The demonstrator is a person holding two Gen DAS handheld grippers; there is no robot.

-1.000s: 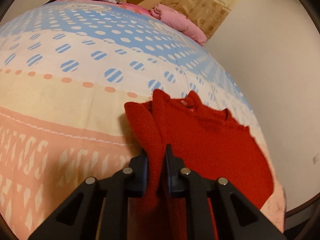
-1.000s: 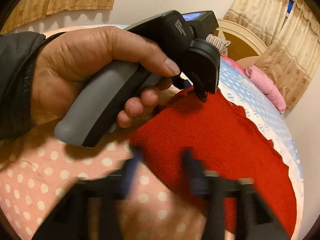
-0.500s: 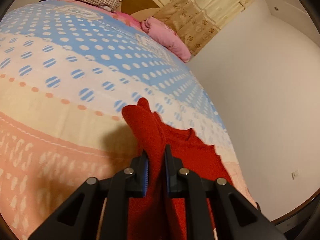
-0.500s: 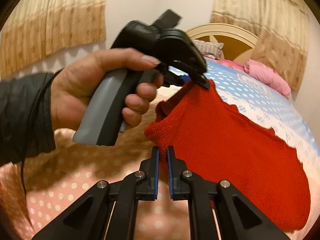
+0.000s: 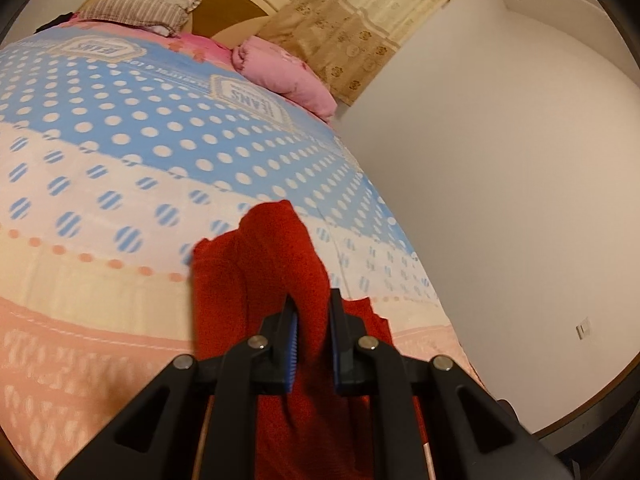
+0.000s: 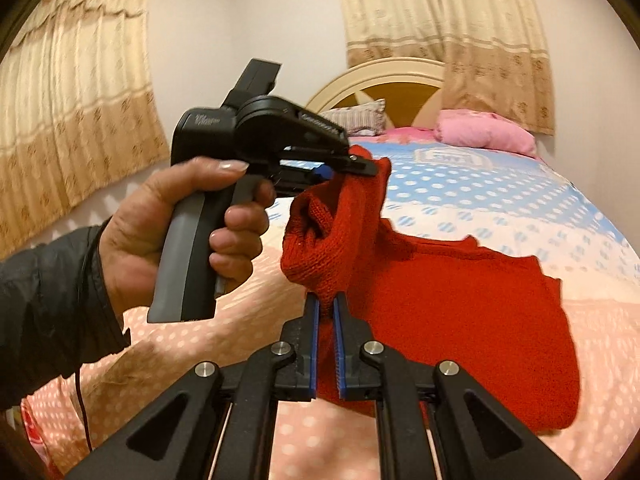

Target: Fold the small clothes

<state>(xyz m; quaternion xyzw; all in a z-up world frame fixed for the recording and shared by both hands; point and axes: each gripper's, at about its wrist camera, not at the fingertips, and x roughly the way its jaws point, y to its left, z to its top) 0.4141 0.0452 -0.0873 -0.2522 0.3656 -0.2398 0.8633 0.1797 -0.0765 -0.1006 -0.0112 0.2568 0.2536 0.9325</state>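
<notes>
Red knit sweater (image 6: 460, 292) – pinched in both claws | lower hem cut off

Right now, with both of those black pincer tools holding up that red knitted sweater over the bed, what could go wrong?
1. The right gripper pinches only a bunched edge of the red knitted sweater; the loose knit could slip out mid-lift.
2. The left gripper holds another thin bit close by, so the fabric between them sags and may fold crooked.
3. Most of the sweater lies on the polka-dot bedspread near its edge; dragging could wrinkle it or pull it off.
</notes>
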